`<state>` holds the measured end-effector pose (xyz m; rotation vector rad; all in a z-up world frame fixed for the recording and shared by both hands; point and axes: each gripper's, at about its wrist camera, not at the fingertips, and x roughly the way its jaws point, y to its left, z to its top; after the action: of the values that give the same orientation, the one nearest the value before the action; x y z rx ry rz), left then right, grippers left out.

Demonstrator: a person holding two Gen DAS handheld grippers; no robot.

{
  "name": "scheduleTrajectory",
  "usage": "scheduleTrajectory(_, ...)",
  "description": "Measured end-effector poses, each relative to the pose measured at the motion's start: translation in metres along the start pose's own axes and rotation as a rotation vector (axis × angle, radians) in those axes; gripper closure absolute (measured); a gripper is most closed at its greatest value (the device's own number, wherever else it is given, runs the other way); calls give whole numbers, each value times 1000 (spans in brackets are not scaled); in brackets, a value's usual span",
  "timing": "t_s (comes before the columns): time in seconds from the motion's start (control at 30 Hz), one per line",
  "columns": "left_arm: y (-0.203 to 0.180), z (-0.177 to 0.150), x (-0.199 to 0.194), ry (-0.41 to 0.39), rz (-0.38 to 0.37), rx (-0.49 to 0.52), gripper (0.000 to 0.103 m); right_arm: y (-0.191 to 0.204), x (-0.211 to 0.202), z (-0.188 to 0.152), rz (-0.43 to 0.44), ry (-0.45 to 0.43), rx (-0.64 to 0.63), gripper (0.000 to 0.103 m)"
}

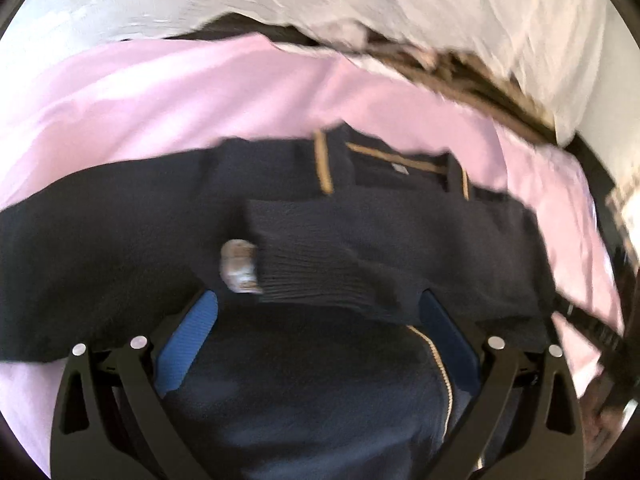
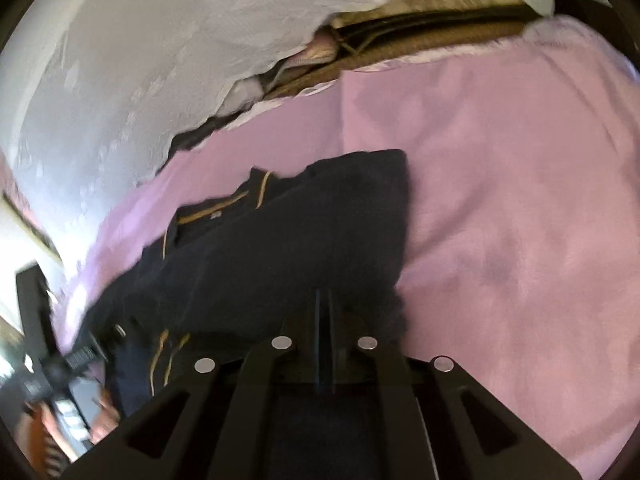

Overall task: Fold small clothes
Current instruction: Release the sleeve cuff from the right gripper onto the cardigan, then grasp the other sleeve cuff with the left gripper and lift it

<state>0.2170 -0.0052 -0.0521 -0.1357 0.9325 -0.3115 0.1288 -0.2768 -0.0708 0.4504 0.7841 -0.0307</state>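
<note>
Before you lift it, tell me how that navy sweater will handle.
Probably floppy: the navy sweater lies limp on the pink sheet, its sleeve draped across the body. The ribbed knit looks thick, so likely grippy, not slippery. The shut right gripper seems to pinch an edge; the rest should sag.

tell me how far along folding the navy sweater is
Partly done: one sleeve already lies folded across the navy sweater on the pink sheet. In hand: the right gripper is shut at the sweater's edge, though a grip isn't clear; the left gripper is open over the lower part. Left: folding the body.
</note>
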Motion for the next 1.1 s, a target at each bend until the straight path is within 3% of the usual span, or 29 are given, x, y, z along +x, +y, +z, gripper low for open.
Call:
scheduleTrajectory(0.1,18,1,5,36,-2,-60,5,-7,15,-4,-4,32,2,99)
scheduleTrajectory(0.17,19,-1,5,38,-7,-44,5,-10,11,-4,2,22,11,99)
scheduleTrajectory(0.27,14,-11,-7,18,49,-13,5,-7,-5,-13,-10,-22,11,94)
scheduleTrajectory(0.37,23,-22,-26,-6,70,-25,5,1,-18,-23,-18,-38,-8,66)
scheduleTrajectory(0.43,37,-30,-41,-10,49,-66,4,3,-22,-31,-23,-40,-25,61)
scheduleTrajectory(0.57,89,-46,-71,-39,141,-228,4,1,-23,-40,4,-29,-23,51)
scheduleTrajectory(0.63,125,-56,-85,-43,118,-357,4,-1,-24,-40,40,-24,-17,44)
scheduleTrajectory(0.73,173,-77,-113,-130,-139,-529,5,1,-23,-41,38,-24,-26,41)
scheduleTrajectory(0.8,189,-84,-126,-144,-185,-575,5,3,-24,-42,42,-24,-36,37)
scheduleTrajectory(0.87,202,-90,-138,-164,-187,-597,5,4,-24,-42,55,-24,-38,34)
scheduleTrajectory(0.97,221,-97,-147,-206,-124,-679,5,2,-23,-42,71,-22,-29,33)
scheduleTrajectory(1.1,246,-90,-139,-217,-125,-746,5,3,-22,-42,79,-18,-28,30)
